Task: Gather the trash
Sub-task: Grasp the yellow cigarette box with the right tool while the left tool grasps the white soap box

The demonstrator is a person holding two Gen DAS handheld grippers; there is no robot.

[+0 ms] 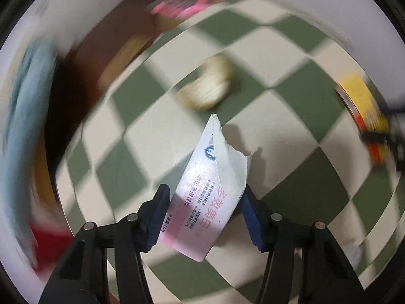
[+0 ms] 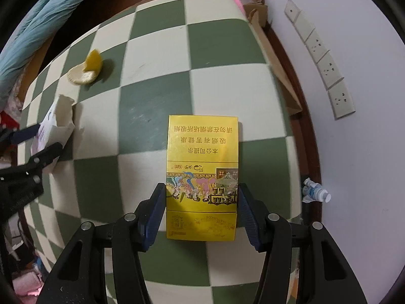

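Left claw (image 1: 205, 217) clenched on torn white toothpaste box (image 1: 215, 177), lower centre of frame, above checkered table (image 1: 291, 197). Right claw (image 2: 201, 212) clamped on yellow cigarette pack (image 2: 202, 177), centre frame, against table. Fruit peel (image 2: 84, 72) lying upper left, apart from both.

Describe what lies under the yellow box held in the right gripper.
Around the yellow box, gripped by the right gripper, shows the green and cream checked tablecloth. The patch directly beneath the box is covered, so anything there cannot be seen.
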